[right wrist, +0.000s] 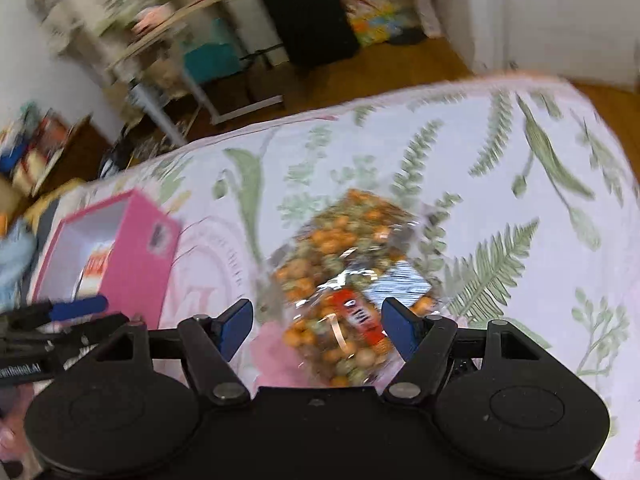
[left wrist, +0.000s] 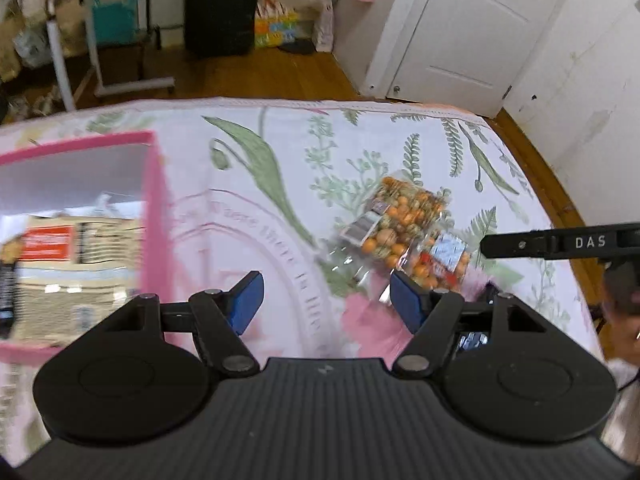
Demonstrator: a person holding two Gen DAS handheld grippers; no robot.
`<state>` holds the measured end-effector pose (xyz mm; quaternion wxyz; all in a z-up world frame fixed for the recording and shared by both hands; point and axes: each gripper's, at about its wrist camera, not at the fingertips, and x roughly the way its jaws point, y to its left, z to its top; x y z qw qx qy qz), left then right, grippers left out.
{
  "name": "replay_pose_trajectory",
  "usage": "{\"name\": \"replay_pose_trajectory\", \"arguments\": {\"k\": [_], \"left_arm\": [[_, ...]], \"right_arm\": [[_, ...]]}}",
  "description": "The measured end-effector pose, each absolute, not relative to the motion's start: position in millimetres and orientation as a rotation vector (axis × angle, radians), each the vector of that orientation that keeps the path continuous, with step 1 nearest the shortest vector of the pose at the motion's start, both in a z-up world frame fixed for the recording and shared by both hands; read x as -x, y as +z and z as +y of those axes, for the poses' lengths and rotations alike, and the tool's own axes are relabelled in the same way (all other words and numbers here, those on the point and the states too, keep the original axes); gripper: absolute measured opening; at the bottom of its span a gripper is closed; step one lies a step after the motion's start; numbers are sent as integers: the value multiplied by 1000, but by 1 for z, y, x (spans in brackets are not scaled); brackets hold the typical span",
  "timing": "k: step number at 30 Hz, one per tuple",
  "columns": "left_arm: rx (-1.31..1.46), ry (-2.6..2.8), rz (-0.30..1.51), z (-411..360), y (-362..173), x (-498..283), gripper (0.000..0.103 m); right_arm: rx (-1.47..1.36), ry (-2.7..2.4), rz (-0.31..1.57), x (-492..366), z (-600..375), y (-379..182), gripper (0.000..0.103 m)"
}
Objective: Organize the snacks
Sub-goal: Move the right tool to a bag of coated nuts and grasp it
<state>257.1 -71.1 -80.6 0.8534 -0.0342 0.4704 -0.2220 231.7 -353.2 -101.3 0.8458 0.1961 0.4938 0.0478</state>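
- The left gripper (left wrist: 326, 300) has its blue-padded fingers (left wrist: 248, 300) spread apart with nothing between them; only the flowered cloth (left wrist: 240, 184) shows in the gap.
- Beyond and to the left of the left gripper's left finger stands a pink box (left wrist: 154, 216), open at the top, with pale inner walls.
- Inside the pink box lies a tan snack packet (left wrist: 76, 256) with a red label and a dark printed panel; it fills most of the floor that the left wrist view shows. Blur hides the print.
- Ahead of the left gripper's right finger, and a little to its right, lie clear bags of orange and green snacks (left wrist: 400, 224), on the cloth and outside the box.
- The right gripper (right wrist: 316, 330) also has its fingers (right wrist: 236, 328) held wide. The near end of the snack bags (right wrist: 344, 272), with a red label, lies in the gap between the pads, but neither pad presses on it.
- The rest of the bags stretches away ahead of the right fingertips, blurred.
- In the right wrist view the pink box (right wrist: 136, 256) sits well off to the left of the left finger, with the packet (right wrist: 96, 268) partly seen inside.
- The left gripper's blue finger (right wrist: 80, 307) shows at the left edge, just in front of the box.
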Motion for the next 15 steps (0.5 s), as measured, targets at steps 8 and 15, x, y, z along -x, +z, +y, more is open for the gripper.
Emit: {"name": "replay_pose_trajectory", "arguments": {"k": [8,15], "left_arm": [[192,-508,998,-110,-145,-335,65],[306,-566,1049,-122,-190,-362,62]], "right_arm": [[-535,44,1104,-292,-361,-151,59],[-538,-1,1004,-302,-354,-183,62]]}}
